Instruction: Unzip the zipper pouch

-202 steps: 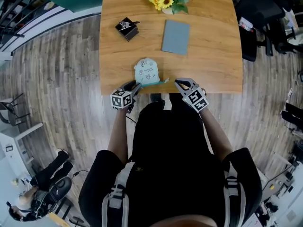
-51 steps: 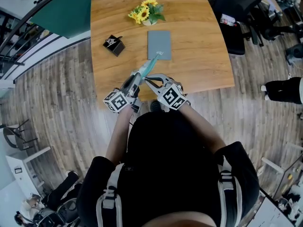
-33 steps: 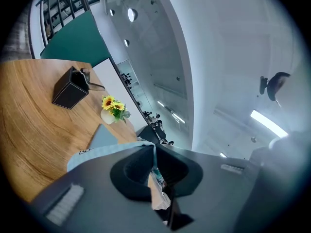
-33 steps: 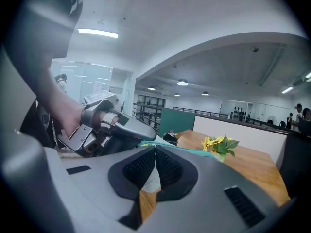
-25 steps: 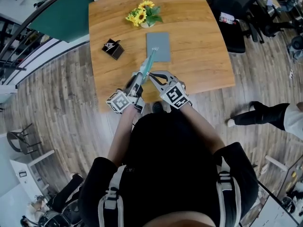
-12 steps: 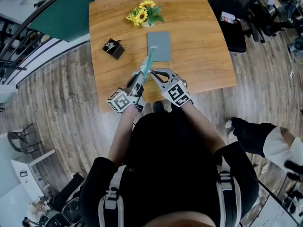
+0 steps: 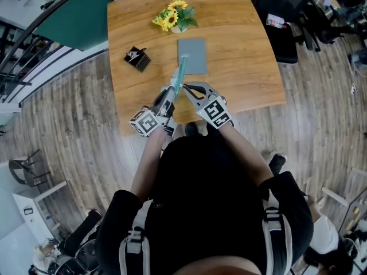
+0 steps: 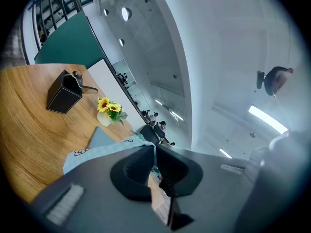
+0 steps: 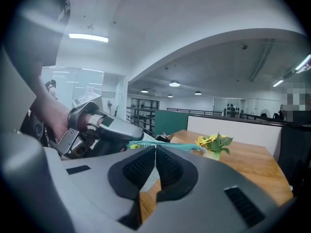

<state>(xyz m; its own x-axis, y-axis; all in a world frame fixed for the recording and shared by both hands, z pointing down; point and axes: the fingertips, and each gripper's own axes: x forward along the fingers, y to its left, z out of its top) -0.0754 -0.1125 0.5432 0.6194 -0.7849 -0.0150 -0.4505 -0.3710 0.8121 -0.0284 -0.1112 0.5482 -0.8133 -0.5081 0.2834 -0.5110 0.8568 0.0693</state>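
Holding the zipper pouch (image 7: 179, 76) up off the table (image 7: 246, 50), edge-on in the head view, slanting away from the person towards the grey pad (image 7: 193, 55).

Left gripper (image 7: 168, 93): jaws clamped on the pouch's near end, fabric pinched between the pads and draped over one jaw in the left gripper view. Acts as the anchor.

Right gripper (image 7: 184, 87): jaws pressed together right at the zip edge (image 9: 170, 146), just beside the left gripper. Can't confirm the pull tab is actually between the pads; nothing readable there.

Progress, my read: early. The zip line runs as one unbroken teal strip in the right gripper view, with no gap and no mouth showing. Pick-up and bracing are done. The whole slide along the teeth is left, and it needs the left grip to hold tension.

Materials:
- Pouch: soft thin cloth, pale mint with small dark printed doodles, darker teal zip tape. Flat and limp, it folds where clamped.
- Jaw pads: dark, finely ribbed, set in smooth grey plastic shells.
- Table: warm wood grain, rounded corners.
- Also on it: flat matte grey pad, small black box (image 7: 138, 59), sunflowers (image 7: 172, 15) in a pale pot.
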